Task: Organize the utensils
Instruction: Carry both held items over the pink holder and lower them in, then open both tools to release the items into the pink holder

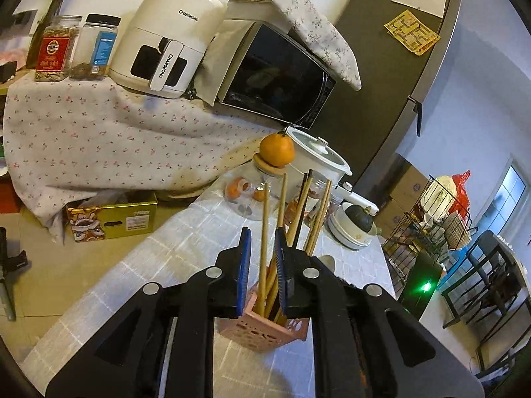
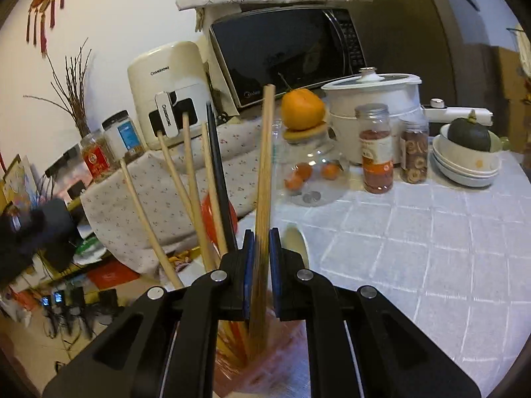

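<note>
Chopsticks (image 2: 212,179) stand in one pink holder (image 1: 265,331) on our tiled bench (image 2: 415,248); we count about six, one black. Our right tongs (image 2: 262,242) pinch one wooden chopstick (image 2: 265,165) upright over the holder. Our left tongs (image 1: 262,248) sit narrow around another chopstick (image 1: 264,232); contact we cannot tell. Holder's base is cut off and blurred.
</note>
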### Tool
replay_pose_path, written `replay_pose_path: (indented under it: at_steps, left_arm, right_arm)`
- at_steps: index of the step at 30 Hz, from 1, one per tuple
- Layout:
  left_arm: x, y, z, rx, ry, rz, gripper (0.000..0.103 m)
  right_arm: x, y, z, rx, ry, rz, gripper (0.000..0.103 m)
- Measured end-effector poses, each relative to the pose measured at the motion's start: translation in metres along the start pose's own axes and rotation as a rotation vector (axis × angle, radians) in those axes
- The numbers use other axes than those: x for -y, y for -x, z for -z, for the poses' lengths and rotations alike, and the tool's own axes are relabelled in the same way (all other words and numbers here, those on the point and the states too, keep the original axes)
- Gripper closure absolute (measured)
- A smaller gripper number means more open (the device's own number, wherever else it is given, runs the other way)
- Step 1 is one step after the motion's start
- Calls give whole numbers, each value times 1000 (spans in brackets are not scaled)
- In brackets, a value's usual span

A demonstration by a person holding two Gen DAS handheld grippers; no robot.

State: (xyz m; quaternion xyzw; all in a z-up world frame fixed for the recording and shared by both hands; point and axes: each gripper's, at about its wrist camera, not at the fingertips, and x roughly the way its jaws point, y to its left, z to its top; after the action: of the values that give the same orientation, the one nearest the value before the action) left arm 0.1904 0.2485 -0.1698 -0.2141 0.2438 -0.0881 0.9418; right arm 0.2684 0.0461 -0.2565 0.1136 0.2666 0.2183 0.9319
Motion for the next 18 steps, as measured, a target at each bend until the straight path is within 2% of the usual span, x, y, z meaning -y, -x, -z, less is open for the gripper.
replay_pose_path:
  at_steps: [4, 7, 9, 11, 18]
  left_arm:
    - [0, 1, 1, -4, 9, 5, 90]
    - [3, -1, 1, -21, 7, 7, 88]
    - [7, -2, 0, -37, -3, 2, 81]
    - [14, -3, -2, -66, -27, -7, 79]
    - [37, 1, -11, -182, -88, -84, 77]
  right_arm:
    - [1, 4, -4, 2, 8, -27, 93]
    - [-1, 10, -12, -28, 15, -47, 91]
    - [1, 16, -20, -36, -4, -54, 86]
    - [8, 26, -29, -41, -50, -48, 73]
    - [30, 62, -57, -64, -136, -39, 71]
